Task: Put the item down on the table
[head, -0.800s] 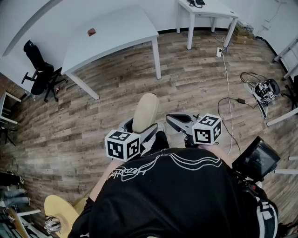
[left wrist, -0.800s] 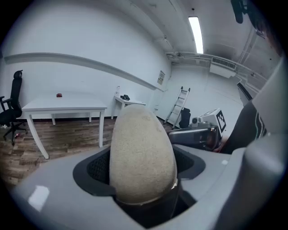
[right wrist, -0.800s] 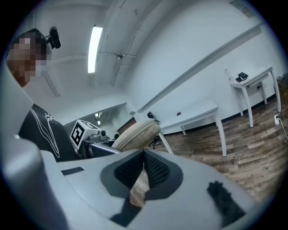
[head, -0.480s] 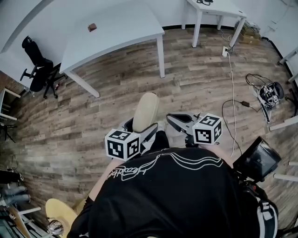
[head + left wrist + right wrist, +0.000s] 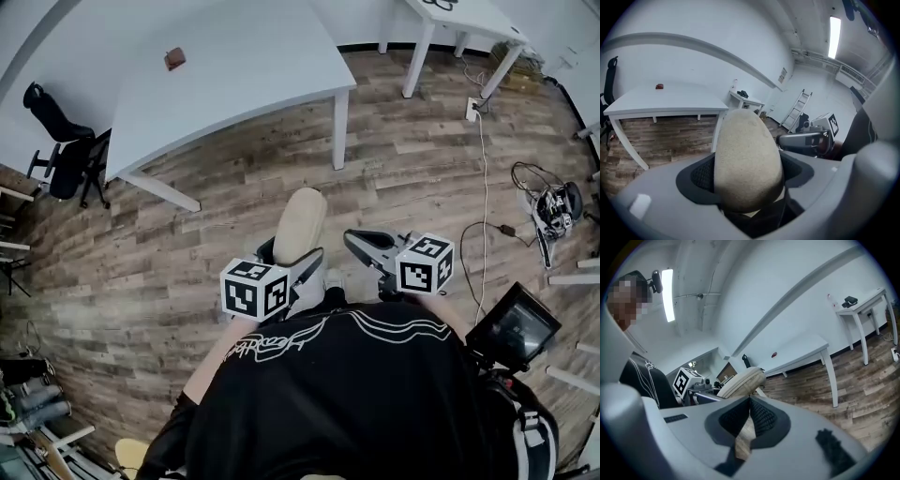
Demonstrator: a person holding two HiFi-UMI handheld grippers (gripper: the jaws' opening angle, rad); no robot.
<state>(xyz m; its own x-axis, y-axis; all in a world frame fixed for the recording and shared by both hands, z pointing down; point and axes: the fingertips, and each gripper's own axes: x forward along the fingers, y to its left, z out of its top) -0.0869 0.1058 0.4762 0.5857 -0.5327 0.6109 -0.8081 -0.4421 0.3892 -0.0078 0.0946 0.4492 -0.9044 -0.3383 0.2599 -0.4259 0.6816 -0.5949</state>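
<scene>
Progress: nothing is set down yet. The beige oval item (image 5: pixel 298 223) is over the floor, well short of the white table's (image 5: pixel 244 75) near edge.
Left gripper (image 5: pixel 292 265): you hold it low at your chest, jaws wide, clamping the item's lower end.
Right gripper (image 5: pixel 354 240): alongside, jaws together, empty.
Left: reach the table, lower, release.

The item (image 5: pixel 298 223) is recorded as beige, egg-shaped and finely grained. It is clamped at its lower end between the jaws of the left gripper (image 5: pixel 292 265), with its long axis pointed toward 12 o'clock. The white table (image 5: pixel 244 66) is noted at 11 o'clock, well apart from the item, which has not been set down.
</scene>
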